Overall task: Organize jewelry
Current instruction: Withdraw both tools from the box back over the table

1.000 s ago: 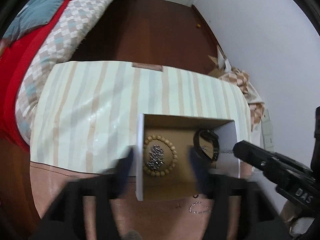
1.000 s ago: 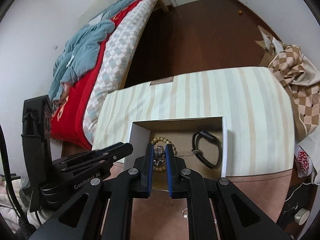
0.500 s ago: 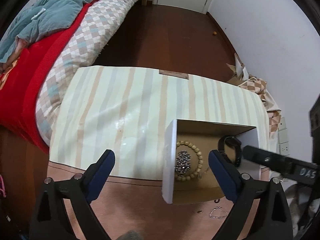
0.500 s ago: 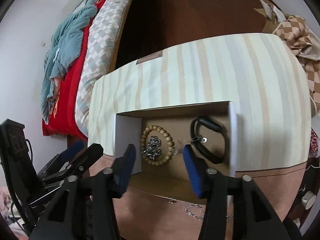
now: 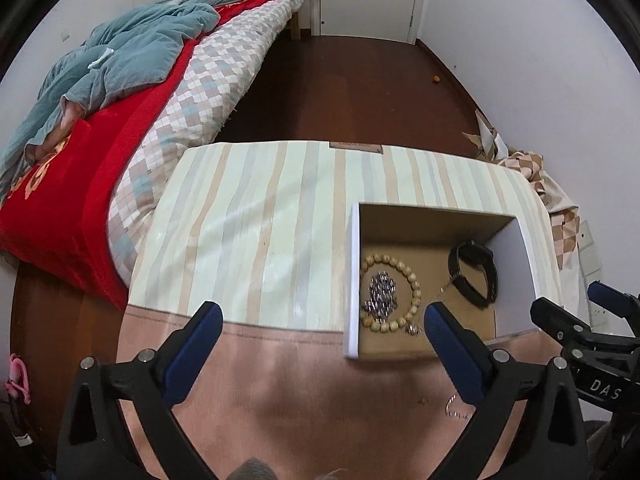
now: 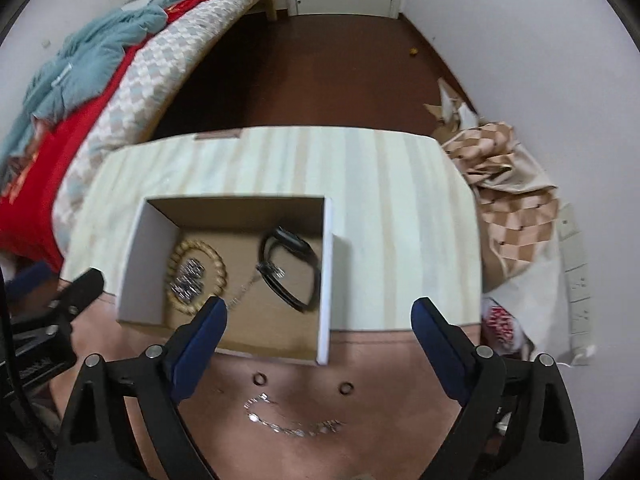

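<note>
Silver chain (image 6: 294, 424) btwn right gripper (image 6: 320, 338) fingers.

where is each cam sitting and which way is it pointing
Left wrist: sits on the left hand-held gripper, above the table's near edge, looking forward and down; the cardboard box lies right of centre. Its open blue-padded fingers show, and the right hand-held gripper at the right edge.
Right wrist: sits on the right hand-held gripper, looking down over the box, two rings and the silver chain. Its open fingers show.
Shared: box, bead bracelet, black band, striped table, bed.
</note>
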The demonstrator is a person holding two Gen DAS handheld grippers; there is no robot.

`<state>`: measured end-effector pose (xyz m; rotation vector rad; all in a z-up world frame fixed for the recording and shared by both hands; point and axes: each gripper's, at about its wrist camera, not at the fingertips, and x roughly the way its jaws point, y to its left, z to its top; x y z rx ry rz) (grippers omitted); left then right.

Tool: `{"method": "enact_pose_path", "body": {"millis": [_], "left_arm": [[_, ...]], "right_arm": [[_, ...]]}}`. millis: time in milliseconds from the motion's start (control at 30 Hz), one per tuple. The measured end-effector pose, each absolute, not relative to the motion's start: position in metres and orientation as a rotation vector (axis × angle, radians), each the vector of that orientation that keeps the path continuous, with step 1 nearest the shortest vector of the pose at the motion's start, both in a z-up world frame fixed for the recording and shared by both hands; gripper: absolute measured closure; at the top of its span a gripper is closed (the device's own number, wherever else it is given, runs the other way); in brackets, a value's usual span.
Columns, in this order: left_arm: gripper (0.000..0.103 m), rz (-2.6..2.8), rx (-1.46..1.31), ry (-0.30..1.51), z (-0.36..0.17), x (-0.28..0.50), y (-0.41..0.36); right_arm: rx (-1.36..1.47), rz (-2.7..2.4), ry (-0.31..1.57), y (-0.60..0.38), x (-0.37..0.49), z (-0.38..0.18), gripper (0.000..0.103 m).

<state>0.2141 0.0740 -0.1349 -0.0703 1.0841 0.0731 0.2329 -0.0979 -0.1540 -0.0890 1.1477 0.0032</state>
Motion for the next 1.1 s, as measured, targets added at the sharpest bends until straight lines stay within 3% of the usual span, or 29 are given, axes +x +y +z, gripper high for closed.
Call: {"method": "enact_pose_path", "body": {"millis": [367, 1100], "left_arm": [[0.000, 0.081, -0.041, 1.011, -0.103, 0.172, 0.064], [0.000, 0.079, -0.025, 0.841, -0.020, 0.093, 0.046]], "right_arm": [[-0.079, -0.030, 1.084, -0.098, 0.191, -0.138, 0.004], [-0.067, -0.013, 0.866, -0.098, 0.093, -0.036, 0.004]]}}
